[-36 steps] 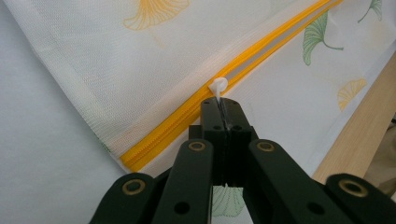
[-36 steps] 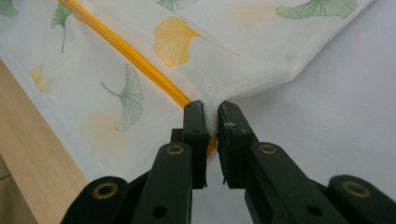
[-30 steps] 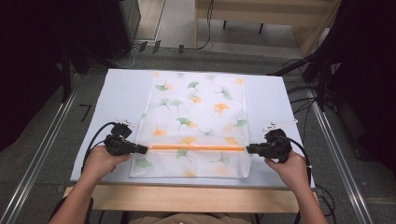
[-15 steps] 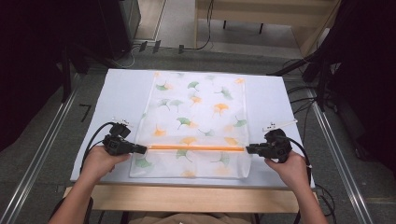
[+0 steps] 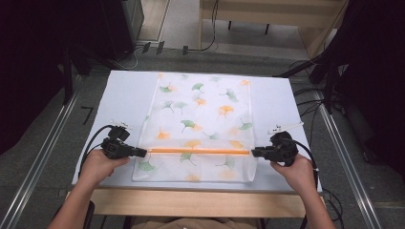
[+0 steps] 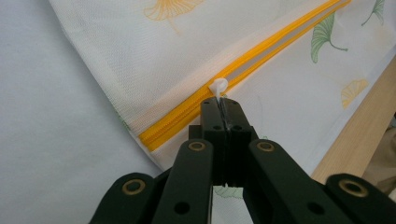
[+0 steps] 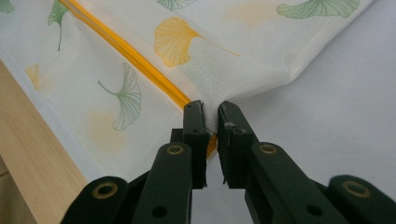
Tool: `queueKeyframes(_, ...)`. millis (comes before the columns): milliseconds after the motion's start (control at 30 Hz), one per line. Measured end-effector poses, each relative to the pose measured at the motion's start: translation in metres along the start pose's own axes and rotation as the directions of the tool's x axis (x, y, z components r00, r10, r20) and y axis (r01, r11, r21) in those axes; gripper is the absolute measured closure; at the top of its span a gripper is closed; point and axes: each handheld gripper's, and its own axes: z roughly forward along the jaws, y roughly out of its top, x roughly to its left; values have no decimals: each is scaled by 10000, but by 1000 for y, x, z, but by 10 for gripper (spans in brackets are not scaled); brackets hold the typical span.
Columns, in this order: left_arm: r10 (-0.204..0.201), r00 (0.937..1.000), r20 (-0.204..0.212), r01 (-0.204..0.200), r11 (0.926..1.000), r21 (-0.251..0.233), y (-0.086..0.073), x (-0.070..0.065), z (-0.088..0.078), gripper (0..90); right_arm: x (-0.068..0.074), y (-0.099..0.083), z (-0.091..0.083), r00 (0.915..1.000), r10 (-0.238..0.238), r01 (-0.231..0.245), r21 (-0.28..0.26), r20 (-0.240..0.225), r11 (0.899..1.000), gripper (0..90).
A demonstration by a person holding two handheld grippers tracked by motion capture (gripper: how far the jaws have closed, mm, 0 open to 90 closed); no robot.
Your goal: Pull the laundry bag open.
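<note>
Mesh bag [image 5: 200, 119]: white, semi-sheer, printed with scattered ginkgo leaves in green, orange and pale yellow. Zipper [image 5: 200, 151]: bright orange-yellow band across the bag; its pull tab [image 6: 218, 87] is white. Both grippers, left [image 5: 142, 153] and right [image 5: 254, 152], are black with brass-coloured rivets. Table cover [image 5: 124, 95] is plain pale blue-white; table edge [image 5: 191, 202] light wood.

Nothing has visibly changed over the last second. The left gripper [image 5: 145, 153] stays clamped on the white zipper pull [image 6: 218, 87] at the same spot. The right gripper [image 5: 253, 152] keeps its pinch on the laundry bag [image 5: 200, 109] at the other end of the orange zipper [image 5: 198, 151]. The bag lies just as it did, near the front edge of the table [image 5: 124, 95].
</note>
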Motion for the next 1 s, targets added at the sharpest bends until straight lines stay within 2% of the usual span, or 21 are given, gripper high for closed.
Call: queueKeyframes(1000,-83,10000,-31,83,10000,39,-3,4,-5,900,-1,1,1,10000,-67,68,29,-63,10000,844)
